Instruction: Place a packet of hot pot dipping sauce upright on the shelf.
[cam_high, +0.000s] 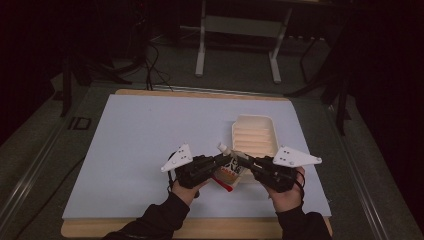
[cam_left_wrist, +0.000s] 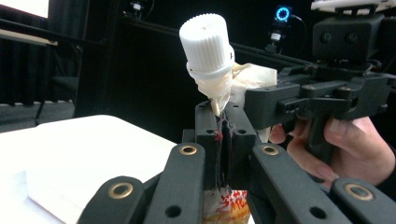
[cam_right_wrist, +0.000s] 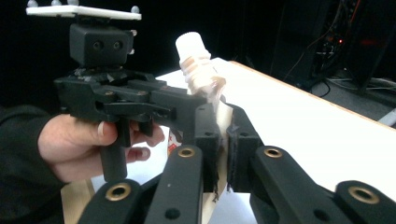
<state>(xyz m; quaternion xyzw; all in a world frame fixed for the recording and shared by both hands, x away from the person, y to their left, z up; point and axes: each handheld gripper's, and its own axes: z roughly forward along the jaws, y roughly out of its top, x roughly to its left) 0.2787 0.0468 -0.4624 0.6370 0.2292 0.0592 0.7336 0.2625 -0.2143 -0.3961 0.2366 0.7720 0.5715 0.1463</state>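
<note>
I have a soft pouch (cam_high: 231, 171) with a white screw cap (cam_left_wrist: 207, 44) held up between my two grippers, just above the near edge of the table, in front of the cream tray (cam_high: 253, 134). My left gripper (cam_left_wrist: 223, 122) is clamped shut on the pouch's thin neck right below the cap, and my right gripper (cam_right_wrist: 223, 122) is closed on the pale upper part of the pouch beside it, so the two sets of jaws sit almost touching. To do this step well, I judge I should keep both grips firm and steady so the floppy body hangs still, hold the cap upright so nothing spills, and avoid pulling the grippers apart, which could tear the film. If the cap is to come off, one gripper will have to let go and take the ribbed cap itself while the other keeps the neck pinned. The work surface is a pale blue sheet (cam_high: 150, 145) laid on a wooden board (cam_high: 200, 227). Around it the room is dark, with a white metal stand (cam_high: 240, 40) and cables on the grey floor behind the table.
</note>
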